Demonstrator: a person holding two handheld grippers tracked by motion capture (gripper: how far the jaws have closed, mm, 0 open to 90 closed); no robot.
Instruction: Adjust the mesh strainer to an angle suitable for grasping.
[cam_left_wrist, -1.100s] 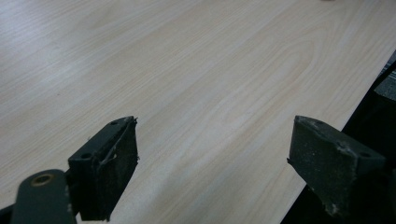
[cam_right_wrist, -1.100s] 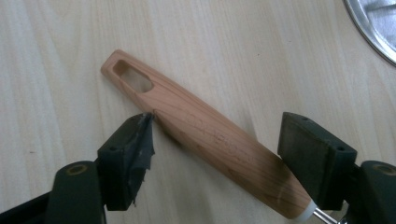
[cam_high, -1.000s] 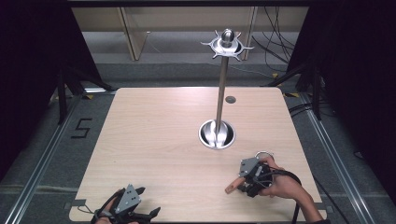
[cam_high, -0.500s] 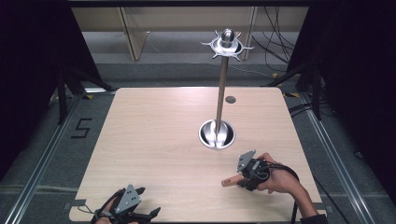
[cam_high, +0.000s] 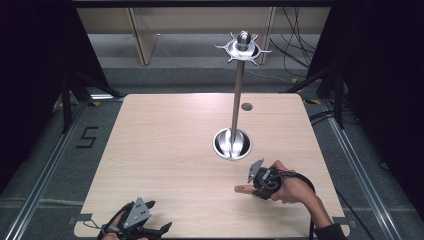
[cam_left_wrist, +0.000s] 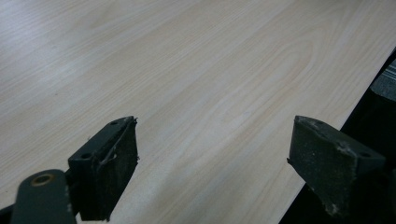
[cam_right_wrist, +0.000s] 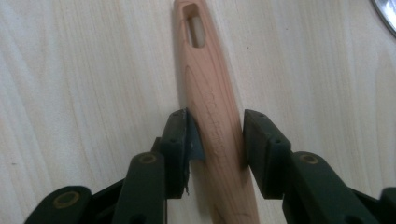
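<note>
Pale wood grain covers the table (cam_high: 165, 150), and a wooden handle (cam_right_wrist: 212, 112) with a slotted hole near its far end lies flat on it, toward the near right part. In the right gripper view the right gripper (cam_right_wrist: 215, 135) has its fingers (cam_right_wrist: 180, 140) narrowed around this handle, one on each side of it; the right one presses the wood, the left one sits against it or just off, which I cannot tell. From the high view the handle's tip (cam_high: 241, 189) pokes out to the left of that gripper (cam_high: 254, 184), held in the person's right hand (cam_high: 287, 187). Just beyond stands a metal stand (cam_high: 237, 95) with a round base and a spiked top. The left gripper (cam_left_wrist: 212, 158) rests at the table's near edge, its fingers (cam_left_wrist: 112, 158) spread wide over bare wood.
</note>
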